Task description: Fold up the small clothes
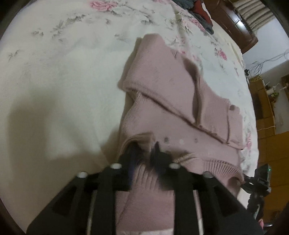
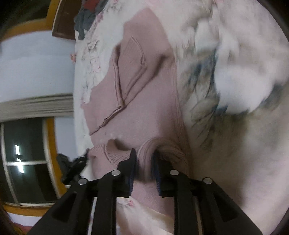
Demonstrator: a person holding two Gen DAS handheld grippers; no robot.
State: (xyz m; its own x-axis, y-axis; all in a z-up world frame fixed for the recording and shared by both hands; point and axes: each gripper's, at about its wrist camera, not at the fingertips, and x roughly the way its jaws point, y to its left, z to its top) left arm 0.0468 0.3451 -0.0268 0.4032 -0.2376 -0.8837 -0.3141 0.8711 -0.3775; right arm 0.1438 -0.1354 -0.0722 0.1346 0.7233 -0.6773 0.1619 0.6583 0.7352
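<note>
Floral bedsheet (image 1: 63, 76), white with pink roses, covers the bed under everything. Pink knit cardigan (image 1: 162, 101) lies on it, partly folded, sleeves laid across the body, buttons showing along the front. My left claw (image 1: 144, 153) is pinching a ribbed edge of the cardigan at the near end, fingers close together with knit bunched between them. My right claw (image 2: 144, 162) is pinching another ribbed fold of the same cardigan (image 2: 140, 81), fabric humped up between its fingers. Both views blurred. Dark grey and red clothes pile (image 1: 198, 10) sits at the far end of the bed, well apart from the cardigan. Wooden cabinet (image 1: 233, 23) beyond it. Window (image 2: 27, 162) with orange frame off the bed's side, dark outside.
</note>
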